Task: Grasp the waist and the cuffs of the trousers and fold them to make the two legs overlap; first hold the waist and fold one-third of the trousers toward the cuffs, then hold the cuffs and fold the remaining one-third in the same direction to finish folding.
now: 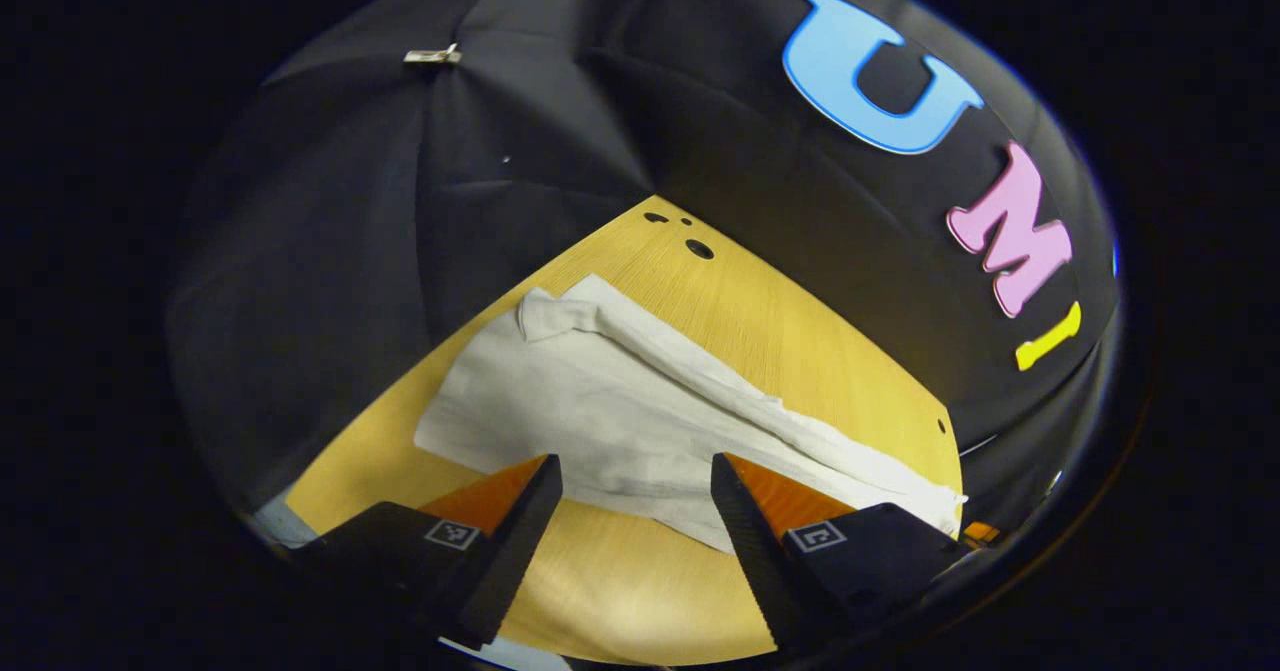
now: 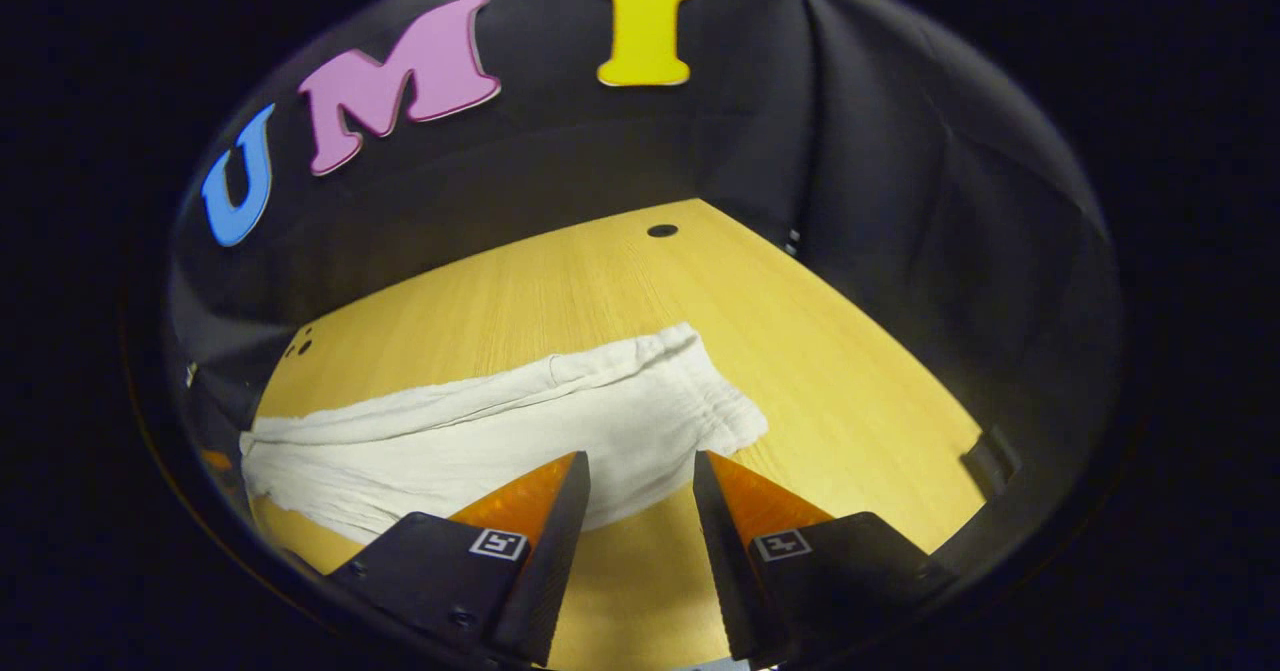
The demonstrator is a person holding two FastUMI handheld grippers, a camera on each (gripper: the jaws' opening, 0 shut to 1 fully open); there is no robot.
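Trousers: white trousers (image 1: 610,411) lie flat on the wooden table (image 1: 790,331), stretched long across it, legs lying one along the other. In the right gripper view the same trousers (image 2: 480,441) run from the gathered waist at the right end toward the cuffs at the far left.
Waist: elastic waistband (image 2: 715,401), puckered, resting on the table just ahead of my right tongs.
Left tongs: my left gripper (image 1: 635,476) hangs above the near edge of the cloth, fingers spread wide, nothing between them; whether the tips touch the fabric I cannot tell.
Right tongs: my right gripper (image 2: 640,471) hangs over the near edge close to the waist end, fingers spread, holding nothing.
Table: yellow wood grain, a few small dark holes (image 1: 699,248) near the far edge; another hole (image 2: 661,230) in the right gripper view.
Surround: black cloth wall (image 1: 400,181) behind the table.
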